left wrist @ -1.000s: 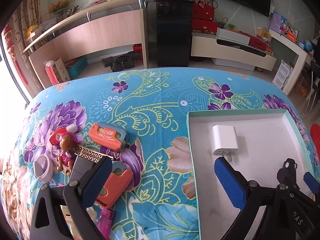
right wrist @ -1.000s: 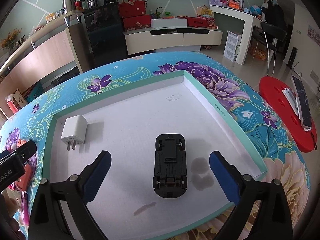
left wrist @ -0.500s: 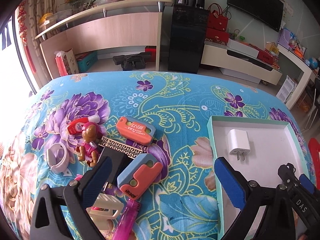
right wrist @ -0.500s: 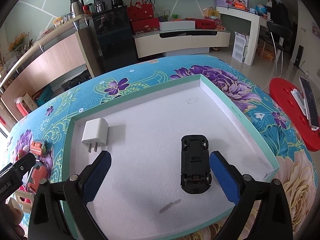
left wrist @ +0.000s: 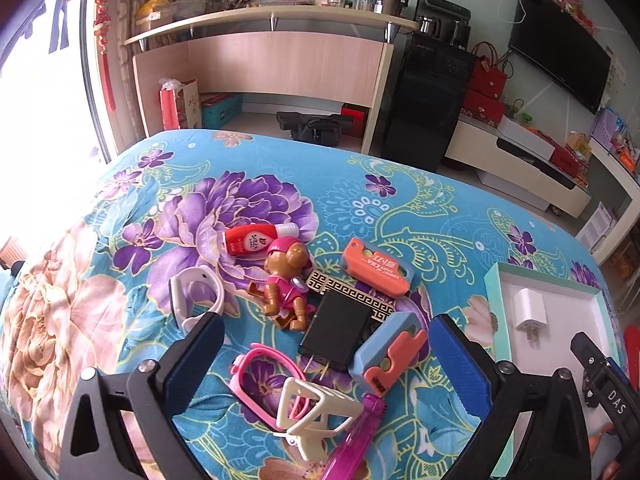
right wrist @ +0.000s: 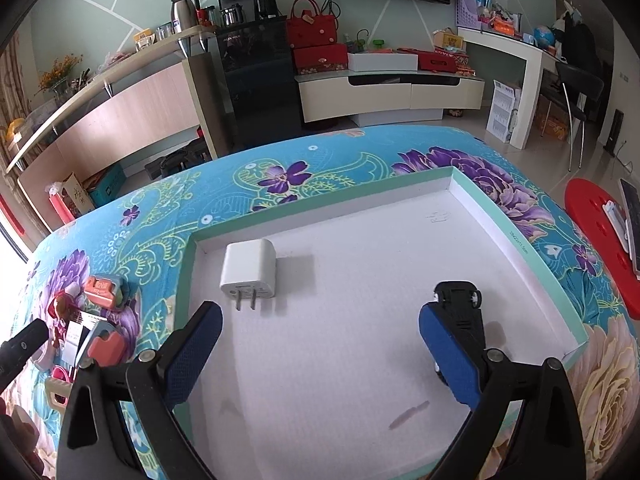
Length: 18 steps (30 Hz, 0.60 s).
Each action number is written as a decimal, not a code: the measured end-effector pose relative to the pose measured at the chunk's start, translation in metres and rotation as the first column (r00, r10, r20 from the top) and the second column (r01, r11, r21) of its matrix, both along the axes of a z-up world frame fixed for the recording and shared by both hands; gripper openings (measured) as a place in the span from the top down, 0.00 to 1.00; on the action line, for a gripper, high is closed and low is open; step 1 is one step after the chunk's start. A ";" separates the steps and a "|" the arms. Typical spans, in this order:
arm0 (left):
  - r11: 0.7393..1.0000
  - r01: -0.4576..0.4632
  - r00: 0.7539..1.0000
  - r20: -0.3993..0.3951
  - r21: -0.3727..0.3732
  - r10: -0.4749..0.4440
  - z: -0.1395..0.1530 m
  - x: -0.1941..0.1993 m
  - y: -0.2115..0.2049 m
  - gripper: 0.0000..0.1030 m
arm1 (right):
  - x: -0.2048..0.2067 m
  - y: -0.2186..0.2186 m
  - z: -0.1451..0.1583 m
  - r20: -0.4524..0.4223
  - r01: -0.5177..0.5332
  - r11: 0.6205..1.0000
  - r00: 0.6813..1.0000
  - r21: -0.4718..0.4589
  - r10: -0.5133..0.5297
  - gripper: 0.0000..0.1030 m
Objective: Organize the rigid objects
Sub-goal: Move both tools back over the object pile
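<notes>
My left gripper [left wrist: 324,354] is open above a pile of small objects on the floral cloth: a black charger [left wrist: 336,330], a toy dog figure [left wrist: 286,284], an orange case [left wrist: 376,268], a blue-and-orange case [left wrist: 386,354], a pink ring [left wrist: 266,380], a cream clip [left wrist: 314,410], a white band [left wrist: 196,296] and a red tube [left wrist: 252,238]. My right gripper [right wrist: 320,354] is open and empty over the white tray [right wrist: 516,236]. In the tray lie a white charger [right wrist: 248,274] and a black toy car [right wrist: 460,308], upside down behind my right finger.
The tray [left wrist: 494,304] sits right of the pile, with the white charger [left wrist: 528,310] in it. A magenta lighter [left wrist: 356,440] lies at the pile's near edge. A red stool [right wrist: 600,236] stands beyond the table's right edge.
My left gripper has swung left, from the tray edge to over the object pile. My right gripper has shifted left and back, so the toy car now lies behind its right finger.
</notes>
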<state>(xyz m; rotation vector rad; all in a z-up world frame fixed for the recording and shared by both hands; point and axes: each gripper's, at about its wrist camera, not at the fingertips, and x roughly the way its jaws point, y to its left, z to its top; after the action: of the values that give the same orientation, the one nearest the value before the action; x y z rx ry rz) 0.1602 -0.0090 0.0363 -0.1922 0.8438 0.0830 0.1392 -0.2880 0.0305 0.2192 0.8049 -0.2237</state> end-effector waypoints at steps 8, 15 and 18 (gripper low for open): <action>0.996 -0.065 0.995 0.067 -0.061 0.069 0.005 -0.011 0.036 0.00 | 0.009 0.045 0.003 0.008 -0.135 0.991 0.991 0.008 0.135 0.03; 0.988 -0.122 0.990 0.058 -0.090 0.128 0.001 -0.017 0.068 0.00 | 0.014 0.089 -0.006 -0.017 -0.250 0.968 0.968 0.024 0.250 0.03; 0.986 -0.146 0.988 0.038 -0.078 0.149 -0.003 -0.019 0.081 0.00 | 0.016 0.109 -0.010 -0.026 -0.299 0.953 0.953 0.056 0.301 0.03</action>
<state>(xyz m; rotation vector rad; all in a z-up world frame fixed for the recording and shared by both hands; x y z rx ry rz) 0.1413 0.0723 0.0336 -0.3258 0.7891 0.1852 0.1557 -0.1787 0.0209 0.1388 0.8673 0.0808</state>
